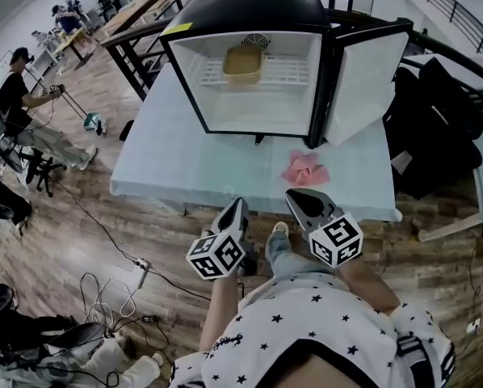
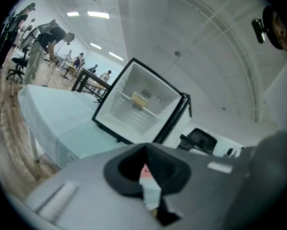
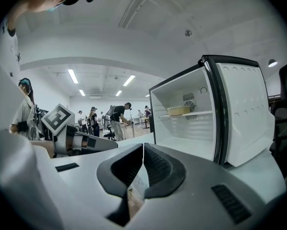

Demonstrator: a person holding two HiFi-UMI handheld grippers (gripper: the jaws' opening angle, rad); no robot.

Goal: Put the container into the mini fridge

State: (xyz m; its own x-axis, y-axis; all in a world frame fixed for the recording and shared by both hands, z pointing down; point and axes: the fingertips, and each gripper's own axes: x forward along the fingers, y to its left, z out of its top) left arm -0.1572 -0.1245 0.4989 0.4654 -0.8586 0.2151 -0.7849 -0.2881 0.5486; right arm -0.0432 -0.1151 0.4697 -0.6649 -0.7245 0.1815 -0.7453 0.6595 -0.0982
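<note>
I read the left gripper point(image 1: 241, 204) as fully closed: in the left gripper view its two dark pads meet at the tips point(image 2: 144, 148) and nothing sits between them. The right gripper point(image 1: 295, 195) is in the same condition; in the right gripper view its ribbed pads touch at the tips point(image 3: 143, 145), and only a thin sliver of floor shows lower down in the seam, so it holds nothing. Both tools are held close to the person's body, just off the near edge of the table point(image 1: 169, 168) and apart from everything on it, with their tips pointing toward the mini fridge point(image 1: 185, 71). The mini fridge stands on the table's far half, black outside and white inside, with its door point(image 1: 363, 79) swung wide open to the right. The container point(image 1: 243, 65), a shallow tan rectangular tub, rests upright on the white wire shelf point(image 1: 286, 73) in the upper part of the cabinet, near the back wall and just below the round fan vent point(image 1: 255, 42). The space below the shelf is bare white. A crumpled pink cloth point(image 1: 304, 168) lies on the table in front of the mini fridge, near the lower corner of the open door and between it and the right gripper.
</note>
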